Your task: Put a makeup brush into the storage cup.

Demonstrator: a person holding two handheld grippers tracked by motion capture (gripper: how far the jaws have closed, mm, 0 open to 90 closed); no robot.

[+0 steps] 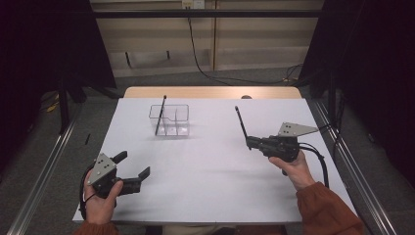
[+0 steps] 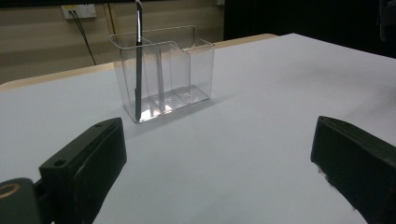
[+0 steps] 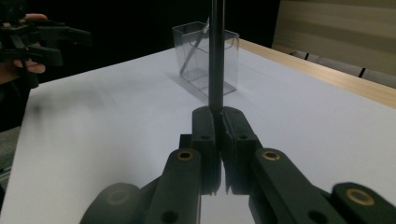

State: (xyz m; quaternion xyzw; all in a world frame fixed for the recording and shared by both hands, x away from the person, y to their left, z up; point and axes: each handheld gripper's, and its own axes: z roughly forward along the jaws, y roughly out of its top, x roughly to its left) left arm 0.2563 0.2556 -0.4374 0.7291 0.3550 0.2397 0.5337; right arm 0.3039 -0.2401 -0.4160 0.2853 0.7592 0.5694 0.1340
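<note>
- The clear holder (image 1: 169, 120) stands on the white table (image 1: 210, 191), toward its far side and a little left of the middle.
- The holder has several compartments; a dark pen (image 1: 160, 115) leans in the one at its left end, its top rising above the rim.
- In the left gripper view this pen (image 2: 138, 60) stands almost upright in the leftmost compartment of the holder (image 2: 163, 70).
- The right gripper (image 1: 249, 142) is to the right of the holder and nearer to the person, well apart from it.
- Its jaws are clenched on the lower end of a second pen (image 1: 241, 123), which points up and away, tilted a little to the left.
- In the right gripper view the second pen (image 3: 216, 56) rises straight from the closed jaws, with the holder (image 3: 205, 58) behind it.
- The left gripper (image 1: 132, 169) is in front of the holder, near the table's near left corner, released, with nothing between the wide jaws.
</note>
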